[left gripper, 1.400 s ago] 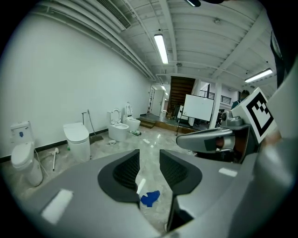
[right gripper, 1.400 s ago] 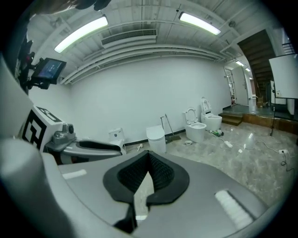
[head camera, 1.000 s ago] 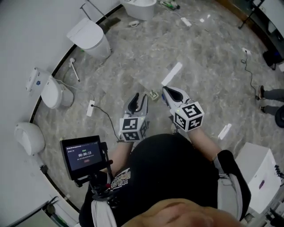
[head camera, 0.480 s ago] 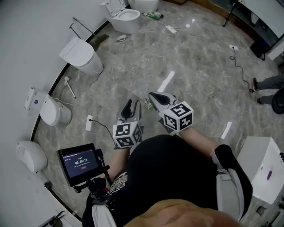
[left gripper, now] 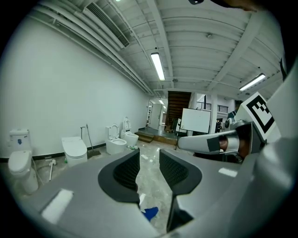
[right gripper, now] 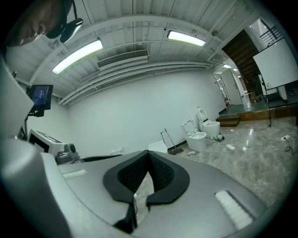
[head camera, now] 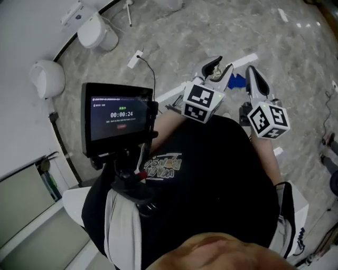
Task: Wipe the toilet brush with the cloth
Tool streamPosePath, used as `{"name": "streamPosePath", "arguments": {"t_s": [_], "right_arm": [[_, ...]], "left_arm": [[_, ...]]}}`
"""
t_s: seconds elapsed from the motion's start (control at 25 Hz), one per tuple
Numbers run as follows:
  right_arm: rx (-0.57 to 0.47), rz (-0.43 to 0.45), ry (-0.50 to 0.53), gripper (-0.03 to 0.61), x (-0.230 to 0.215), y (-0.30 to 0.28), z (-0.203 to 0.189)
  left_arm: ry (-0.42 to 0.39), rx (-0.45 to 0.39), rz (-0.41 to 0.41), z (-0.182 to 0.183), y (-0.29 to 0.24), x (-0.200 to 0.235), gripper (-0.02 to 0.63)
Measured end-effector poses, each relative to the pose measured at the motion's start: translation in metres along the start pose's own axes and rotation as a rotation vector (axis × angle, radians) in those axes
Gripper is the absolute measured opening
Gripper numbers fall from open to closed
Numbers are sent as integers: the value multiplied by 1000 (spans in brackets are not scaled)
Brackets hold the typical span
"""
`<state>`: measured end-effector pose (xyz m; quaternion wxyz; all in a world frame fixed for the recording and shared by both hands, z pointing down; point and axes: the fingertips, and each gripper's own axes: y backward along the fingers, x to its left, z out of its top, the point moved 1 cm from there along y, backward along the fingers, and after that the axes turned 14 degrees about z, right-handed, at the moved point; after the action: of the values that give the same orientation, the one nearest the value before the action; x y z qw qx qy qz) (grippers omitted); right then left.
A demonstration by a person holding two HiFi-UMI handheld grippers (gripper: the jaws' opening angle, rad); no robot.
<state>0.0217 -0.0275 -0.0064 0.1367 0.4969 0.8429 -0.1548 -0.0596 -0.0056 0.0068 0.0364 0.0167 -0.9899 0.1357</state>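
A blue cloth (head camera: 237, 80) lies crumpled on the marble floor, showing between and below my two grippers; the left gripper view catches it under the jaws (left gripper: 150, 213). A white toilet brush (head camera: 128, 10) lies on the floor by the wall toilets, far from both grippers, and shows small at the left (left gripper: 50, 168). My left gripper (head camera: 219, 68) is held up level, open with a plain gap and nothing in it (left gripper: 149, 167). My right gripper (head camera: 252, 74) beside it is shut and empty (right gripper: 149, 169).
A monitor (head camera: 117, 118) on a chest mount fills the head view's left. Toilets (head camera: 97, 30) and a wall fixture (head camera: 46, 78) line the wall. A power strip with cable (head camera: 135, 58) and a white strip (head camera: 248, 57) lie on the floor. More toilets (left gripper: 114, 143) and a whiteboard (left gripper: 194, 122) stand farther off.
The head view has swung round, so the monitor and the blue cloth now show. Both grippers have come up a little, side by side. Neither gripper's jaws have changed.
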Motion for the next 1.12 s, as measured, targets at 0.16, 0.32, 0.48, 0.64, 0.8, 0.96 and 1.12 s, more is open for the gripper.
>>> {"name": "streamPosePath", "arguments": {"t_s": [0.16,0.32,0.48,0.64,0.8,0.96,1.12], "right_arm": [[15,16,-8,3,2,-3,-8],[21,22,-8,3,1,-3,-8],[27,32,-8,3,3,-7,-11],[39,51,-11,3,7,-12,-15],[45,61,-12,3,8,-14,-17],[34,64,-20,3,9,-15,-16],[26,61,-20,3,10,-14,-14]], "left_arm": [[8,16,2,-4,0,1,132],[26,29,6,-6,0,1,132],[28,21,14,-5,0,5,129],[28,19,24,-5,2,9,118],[27,14,40,-6,2,12,109],[24,13,46,-4,1,15,104],[22,7,42,-2,2,15,104]]}}
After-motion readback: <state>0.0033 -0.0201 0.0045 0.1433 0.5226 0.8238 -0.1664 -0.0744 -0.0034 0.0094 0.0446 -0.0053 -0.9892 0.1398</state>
